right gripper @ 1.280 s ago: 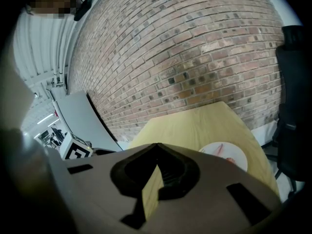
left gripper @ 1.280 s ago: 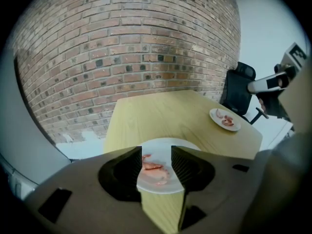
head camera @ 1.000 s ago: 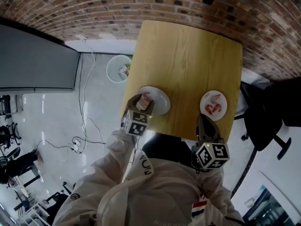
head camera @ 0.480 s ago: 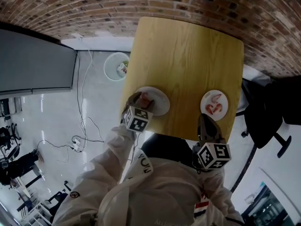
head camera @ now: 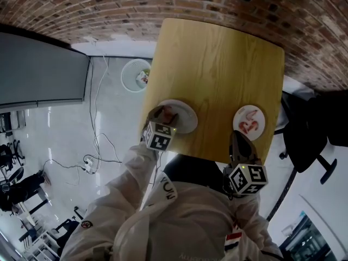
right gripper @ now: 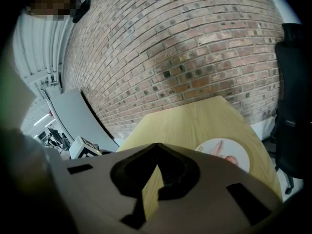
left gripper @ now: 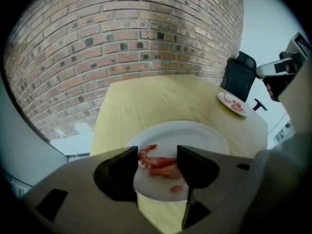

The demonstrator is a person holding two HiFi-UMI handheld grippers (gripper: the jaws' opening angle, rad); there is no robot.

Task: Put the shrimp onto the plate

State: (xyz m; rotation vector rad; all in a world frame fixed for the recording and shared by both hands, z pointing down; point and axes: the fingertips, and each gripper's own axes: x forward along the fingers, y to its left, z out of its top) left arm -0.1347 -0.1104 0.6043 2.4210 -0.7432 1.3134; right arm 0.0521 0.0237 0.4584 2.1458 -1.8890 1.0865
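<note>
Lifting straight up is, I judge, the good way to finish this step. The left tool (left gripper: 156, 155) has its jaws spread; they have just been opening. One shrimp (left gripper: 157, 163) lies between them on the white left plate (left gripper: 204, 135), free of both pads as far as I can tell. A sideways pull could drag it toward the rim at 6 o'clock, so the tool should rise first. A small red piece (left gripper: 176, 188) lies near the shrimp at 5 o'clock. The left gripper view shows this gap clearly, while in the head view the tool's marker cube covers much of it.

Further right on the desk (head camera: 217, 64), the right tool (right gripper: 156, 147) has its jaws pressed together on nothing. The right plate (head camera: 261, 113), at 1 o'clock from it, carries other shrimps (head camera: 249, 124). Only the head view shows this plate whole; in the right gripper view the tool's body hides part of it.
</note>
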